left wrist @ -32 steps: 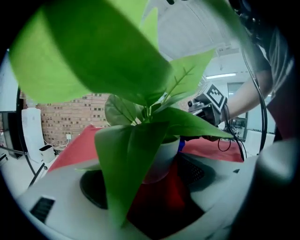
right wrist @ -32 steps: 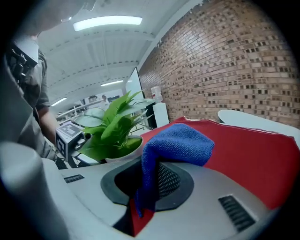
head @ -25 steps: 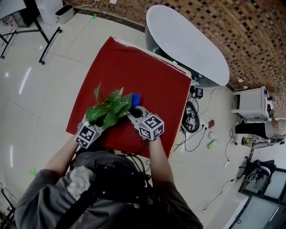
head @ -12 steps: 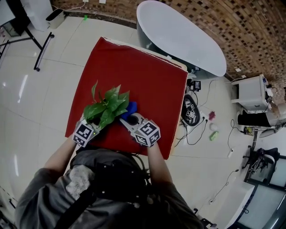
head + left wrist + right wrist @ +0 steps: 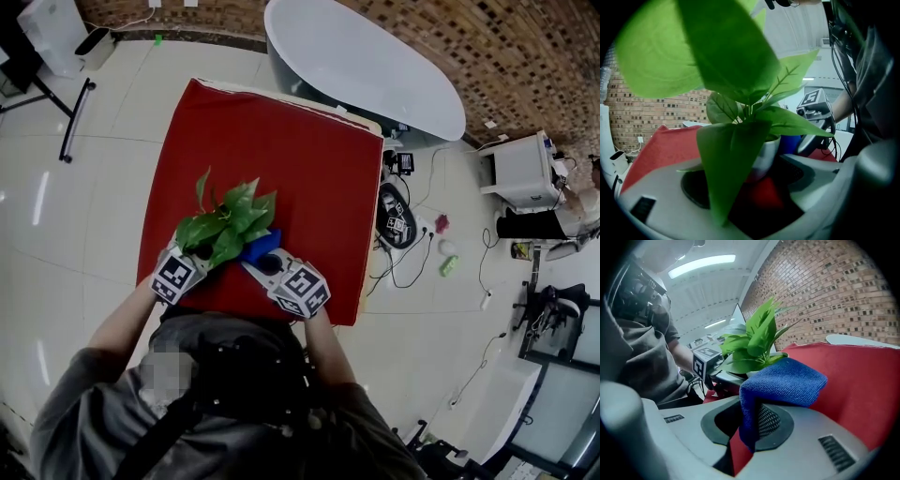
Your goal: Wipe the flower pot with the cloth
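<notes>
A white flower pot [image 5: 767,151] with a green leafy plant [image 5: 228,223] stands near the front edge of the red table [image 5: 300,150]. My left gripper [image 5: 206,257] holds the pot from the left; the pot sits between its jaws [image 5: 751,169], and a leaf hides the left jaw. On the pot's right, my right gripper [image 5: 265,259] is shut on a folded blue cloth [image 5: 262,246]. The cloth [image 5: 782,383] bulges out of the right gripper [image 5: 750,420] and lies against the pot's right side. The plant [image 5: 752,343] rises just behind it.
A white oval tub [image 5: 366,66] stands beyond the table's far edge. Cables and a black device [image 5: 396,217] lie on the floor to the right. A white cabinet [image 5: 520,169] is farther right, and a black stand leg [image 5: 73,117] is at the left.
The right gripper has drawn the blue cloth back toward me along the pot's right side. The left gripper and the plant have stayed in place.
</notes>
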Tool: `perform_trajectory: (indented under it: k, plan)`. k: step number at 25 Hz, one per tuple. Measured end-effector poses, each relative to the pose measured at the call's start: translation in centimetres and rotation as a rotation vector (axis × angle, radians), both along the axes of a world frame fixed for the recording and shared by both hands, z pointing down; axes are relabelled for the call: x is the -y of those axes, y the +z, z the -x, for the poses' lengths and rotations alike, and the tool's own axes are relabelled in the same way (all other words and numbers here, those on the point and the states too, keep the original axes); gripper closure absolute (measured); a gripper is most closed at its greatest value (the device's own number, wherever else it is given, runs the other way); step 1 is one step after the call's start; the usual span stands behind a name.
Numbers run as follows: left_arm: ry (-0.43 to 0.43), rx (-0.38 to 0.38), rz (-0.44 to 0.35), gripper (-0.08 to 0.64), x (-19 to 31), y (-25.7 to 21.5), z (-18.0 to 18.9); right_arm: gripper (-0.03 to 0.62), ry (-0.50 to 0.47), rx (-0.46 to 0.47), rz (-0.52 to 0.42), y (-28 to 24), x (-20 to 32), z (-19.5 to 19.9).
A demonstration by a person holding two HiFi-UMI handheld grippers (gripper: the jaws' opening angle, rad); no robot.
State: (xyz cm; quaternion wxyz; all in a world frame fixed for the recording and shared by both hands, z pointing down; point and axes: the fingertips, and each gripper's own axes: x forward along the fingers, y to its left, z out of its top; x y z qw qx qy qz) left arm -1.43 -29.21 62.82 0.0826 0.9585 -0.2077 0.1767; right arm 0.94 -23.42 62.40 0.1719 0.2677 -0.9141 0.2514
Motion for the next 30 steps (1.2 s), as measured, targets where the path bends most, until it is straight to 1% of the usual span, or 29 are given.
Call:
perform_trajectory:
  k: [4, 7, 9, 10, 14, 18, 25, 28, 30]
  plan:
    - [0.040, 0.004, 0.006, 0.167, -1.0, 0.1, -1.3, 0.517, 0.070, -0.016, -0.010, -0.1, -0.3, -3.4]
    - [0.084, 0.005, 0.023, 0.167, -1.8, -0.1, -2.0, 0.515, 0.161, -0.041, -0.025, -0.6, 1.5, -6.2]
    - [0.083, 0.020, 0.018, 0.166, -2.3, -0.1, -2.4, 0.517, 0.194, -0.060, -0.032, -0.7, 2.5, -7.4]
    - [0.070, 0.030, 0.017, 0.163, -2.4, 0.1, -2.5, 0.517, 0.182, -0.066, -0.035, -0.7, 2.7, -7.7]
    - [-0.012, 0.064, 0.020, 0.138, -2.6, 0.7, -1.8, 0.515, 0.061, -0.108, -0.046, 0.4, 2.2, -6.7]
    - [-0.084, 0.094, 0.031, 0.138, -3.5, 0.8, -0.2, 0.515, -0.011, -0.104, -0.049, 0.4, 0.7, -5.6]
    - [-0.185, 0.067, 0.045, 0.138, -6.7, -0.5, 0.0, 0.515, -0.101, -0.067, -0.031, -0.6, -3.1, -4.3]
    - [-0.248, 0.050, 0.038, 0.138, -6.8, -0.7, -0.1, 0.515, -0.134, -0.050, -0.025, -0.2, -4.4, -3.5]
    - [-0.266, 0.047, 0.027, 0.138, -6.7, -0.8, -0.5, 0.515, -0.151, -0.045, -0.015, 0.0, -5.2, -3.0]
